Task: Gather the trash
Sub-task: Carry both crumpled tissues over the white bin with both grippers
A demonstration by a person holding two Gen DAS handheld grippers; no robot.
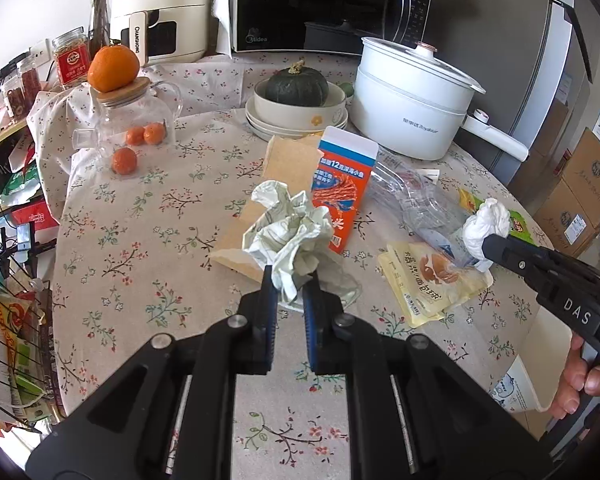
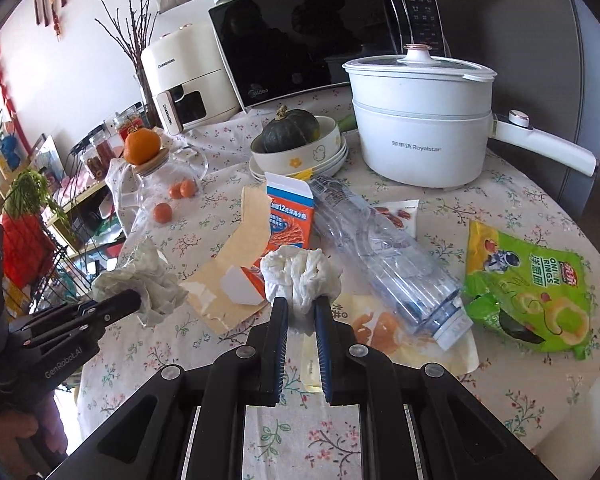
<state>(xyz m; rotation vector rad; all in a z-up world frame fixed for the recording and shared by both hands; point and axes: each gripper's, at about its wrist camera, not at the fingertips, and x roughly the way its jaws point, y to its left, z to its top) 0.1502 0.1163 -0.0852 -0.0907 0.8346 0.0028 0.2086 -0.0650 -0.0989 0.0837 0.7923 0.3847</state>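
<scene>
Bench (image 2: 540, 200): carton (image 2: 290, 220) lies left of bottle (image 2: 384, 256), chip bag (image 2: 528, 288) right of it; pot (image 2: 420, 120) behind, squash (image 2: 290, 130) in bowl (image 2: 300, 156) left of pot.

Left gripper (image 1: 290, 280) and right gripper (image 2: 302, 304) both matte black plastic, blue ribbed pads on fingers (image 1: 266, 304), round silver screws at linkage pivots, cut-out arms, silver rails underneath, white "DAS" on right body, "GenRobot.AI" on left.

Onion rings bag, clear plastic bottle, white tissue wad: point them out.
Onion rings bag (image 2: 528, 288): right wrist view, printed front.
Clear plastic bottle (image 2: 384, 256): right wrist view, ribbed body.
White tissue wad (image 2: 300, 276): right wrist view, crumpled middle.
</scene>
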